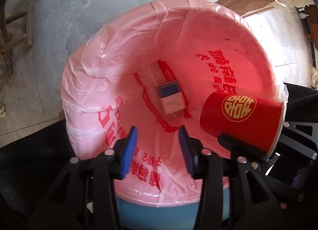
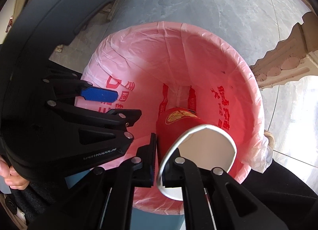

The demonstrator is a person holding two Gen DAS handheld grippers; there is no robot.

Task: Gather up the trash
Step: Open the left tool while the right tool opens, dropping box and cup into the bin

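Observation:
A blue bin (image 1: 139,210) lined with a pink printed bag (image 1: 111,55) fills both views from above. Deep inside it a small blue-and-white box (image 1: 171,99) appears blurred. Over the near rim my left gripper (image 1: 158,130) stands open, nothing between its blue pads (image 1: 130,150); it also shows at the left of the right wrist view (image 2: 128,103). My right gripper (image 2: 162,150) is shut on the wall of a red paper cup (image 2: 173,124), one finger outside and one inside its white mouth. The cup (image 1: 238,114), marked with a gold emblem, hangs tilted over the bin's right side.
Grey stone floor (image 1: 99,1) surrounds the bin. Pale carved woodwork (image 2: 288,61) stands to the right, a dark panel (image 2: 69,1) at the upper left, wooden legs (image 1: 12,37) at the far left. A hand (image 2: 8,174) grips the left tool; dark clothing (image 1: 29,150) lies close below.

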